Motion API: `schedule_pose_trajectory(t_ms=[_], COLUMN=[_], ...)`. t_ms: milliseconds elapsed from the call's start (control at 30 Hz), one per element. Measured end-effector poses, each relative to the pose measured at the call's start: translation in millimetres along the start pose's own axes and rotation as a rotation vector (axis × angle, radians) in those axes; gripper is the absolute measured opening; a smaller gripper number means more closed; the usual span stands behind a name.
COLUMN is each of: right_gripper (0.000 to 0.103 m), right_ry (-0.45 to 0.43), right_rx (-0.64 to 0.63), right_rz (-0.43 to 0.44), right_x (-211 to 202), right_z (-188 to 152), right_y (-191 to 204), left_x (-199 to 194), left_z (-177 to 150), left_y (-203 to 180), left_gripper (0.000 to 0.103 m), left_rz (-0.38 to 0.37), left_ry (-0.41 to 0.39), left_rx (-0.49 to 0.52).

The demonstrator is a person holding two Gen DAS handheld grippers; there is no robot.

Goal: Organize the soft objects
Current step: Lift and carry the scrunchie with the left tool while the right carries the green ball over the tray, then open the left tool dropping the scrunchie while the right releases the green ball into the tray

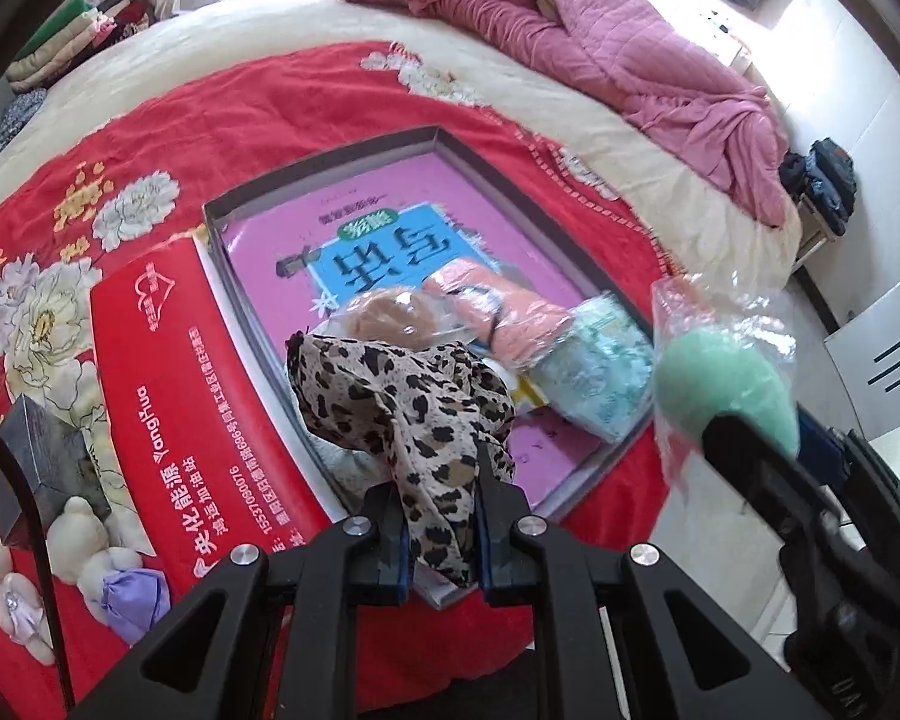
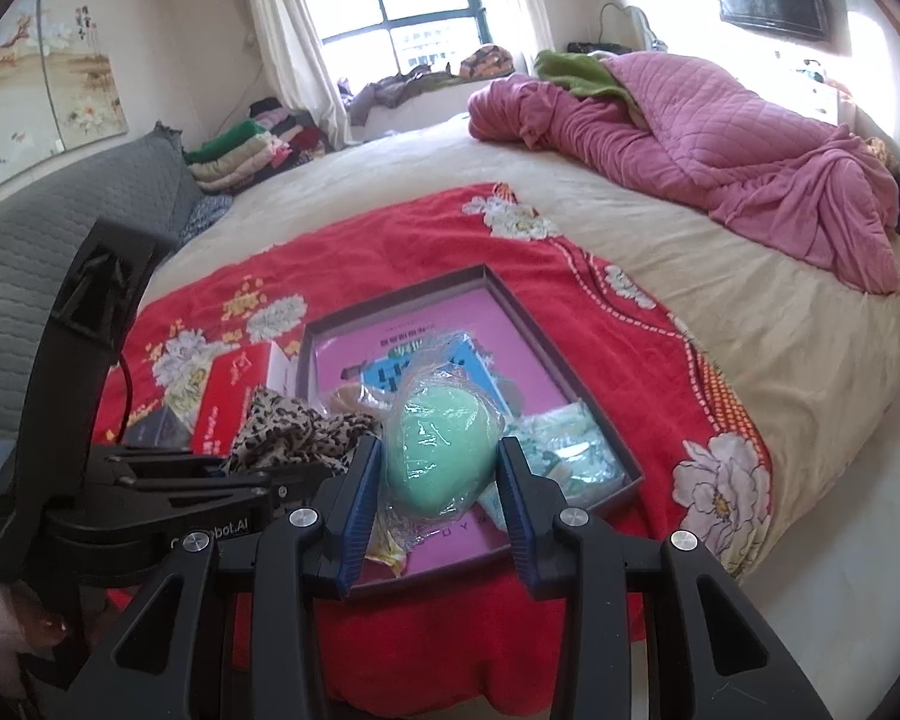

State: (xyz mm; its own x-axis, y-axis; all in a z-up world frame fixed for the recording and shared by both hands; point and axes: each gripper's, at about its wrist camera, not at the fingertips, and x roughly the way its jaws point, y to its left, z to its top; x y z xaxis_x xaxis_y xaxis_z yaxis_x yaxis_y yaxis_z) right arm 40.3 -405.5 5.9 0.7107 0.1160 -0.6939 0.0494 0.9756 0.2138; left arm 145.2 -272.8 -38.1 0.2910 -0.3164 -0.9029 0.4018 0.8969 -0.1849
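My left gripper (image 1: 441,483) is shut on a leopard-print cloth (image 1: 390,402) and holds it above the near end of a shallow grey box (image 1: 330,159). My right gripper (image 2: 441,456) is shut on a green sponge in a clear plastic bag (image 2: 441,450), also above the box's near end (image 2: 630,474). The box holds a pink book (image 1: 282,240), a tan bagged item (image 1: 384,315), a peach bagged item (image 1: 498,300) and a pale green packet (image 1: 600,366). The sponge also shows in the left wrist view (image 1: 726,384), and the cloth in the right wrist view (image 2: 294,429).
The box lies on a red floral blanket (image 1: 270,96) on a bed. A red lid (image 1: 168,384) lies left of it, with a dark small box (image 1: 36,462) and plush bears (image 1: 84,552). A pink quilt (image 2: 720,138) is bunched at the far right. Folded clothes (image 2: 240,150) are stacked far left.
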Motion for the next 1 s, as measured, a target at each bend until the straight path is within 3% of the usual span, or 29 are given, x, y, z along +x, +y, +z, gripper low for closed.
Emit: schedule_pose_trajectory(t_ms=[467, 733, 1000], right_gripper=[0.041, 0.041, 0.043], right_ry=[0.120, 0.144, 0.146], right_rx=[-0.075, -0.078, -0.063], right_rz=[-0.052, -0.052, -0.043], right_x=[65, 81, 84], right_z=[-19, -27, -31], right_y=[6, 5, 3], left_x=[13, 15, 16], left_z=[7, 9, 8], left_y=[12, 13, 15], left_gripper=[0.015, 0.015, 0.022], left_rz=[-0.012, -0.013, -0.012], left_ry=[0.015, 0.017, 0.020], left_rx=[-0.007, -0.006, -0.009])
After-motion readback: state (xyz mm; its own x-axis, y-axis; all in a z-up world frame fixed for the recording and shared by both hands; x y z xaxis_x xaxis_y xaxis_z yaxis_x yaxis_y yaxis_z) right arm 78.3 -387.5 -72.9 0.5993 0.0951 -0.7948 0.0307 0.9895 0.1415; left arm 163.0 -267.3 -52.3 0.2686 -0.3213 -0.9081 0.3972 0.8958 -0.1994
